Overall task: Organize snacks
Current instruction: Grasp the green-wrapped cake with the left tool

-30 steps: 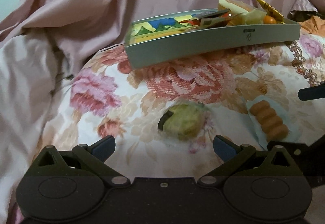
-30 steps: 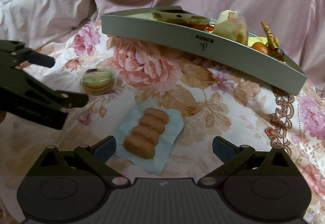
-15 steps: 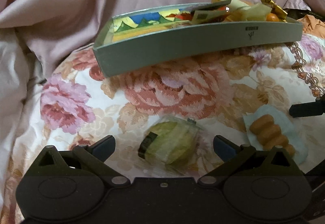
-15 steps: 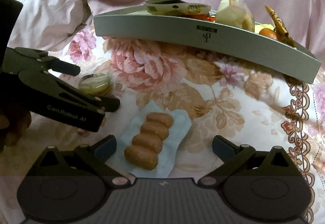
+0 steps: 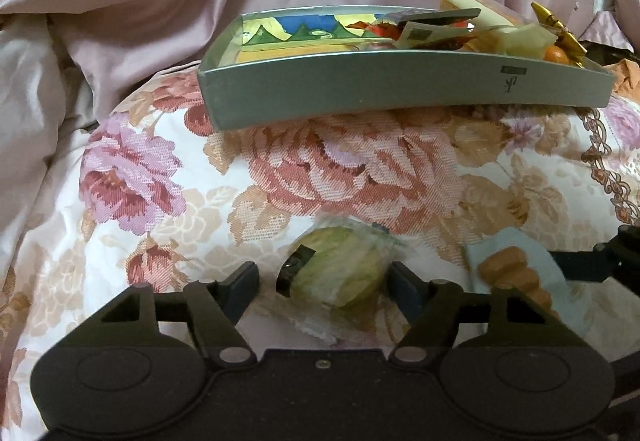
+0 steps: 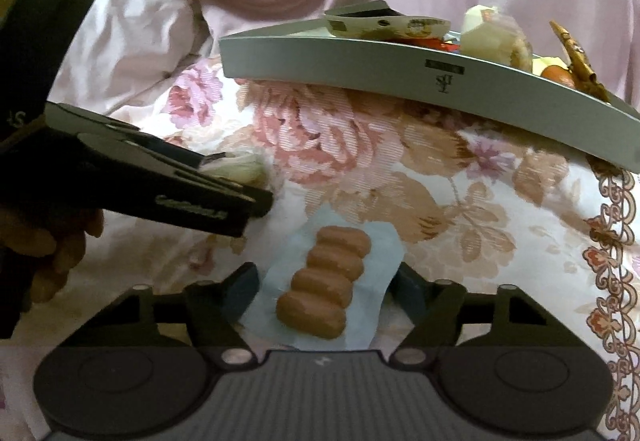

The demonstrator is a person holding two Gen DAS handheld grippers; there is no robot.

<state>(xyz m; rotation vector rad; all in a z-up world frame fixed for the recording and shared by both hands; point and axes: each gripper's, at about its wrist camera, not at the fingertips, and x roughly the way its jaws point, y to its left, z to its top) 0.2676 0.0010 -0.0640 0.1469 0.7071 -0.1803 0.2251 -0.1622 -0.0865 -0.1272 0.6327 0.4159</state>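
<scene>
A round green snack in clear wrap [image 5: 340,269] lies on the floral cloth between the fingers of my left gripper [image 5: 322,283]. The jaws are open but narrowed; the right pad touches the wrap and a small gap shows on the left. A blue packet of brown ridged biscuits [image 6: 324,281] lies between the fingers of my right gripper [image 6: 324,285], open, with the pads at the wrapper's edges. The grey tray [image 5: 400,89] behind holds several snacks. In the right wrist view the left gripper [image 6: 240,179] comes in from the left.
The grey tray [image 6: 360,61] rests on the floral cloth [image 5: 360,169], its left half showing bare printed bottom. Crumpled pink fabric [image 5: 120,1] rises behind and to the left. A hand [image 6: 60,241] holds the left gripper. The biscuit packet [image 5: 516,277] lies close right of the green snack.
Both grippers have moved forward and down over their snacks, and both pairs of jaws have narrowed around them. The snacks have stayed on the cloth.
</scene>
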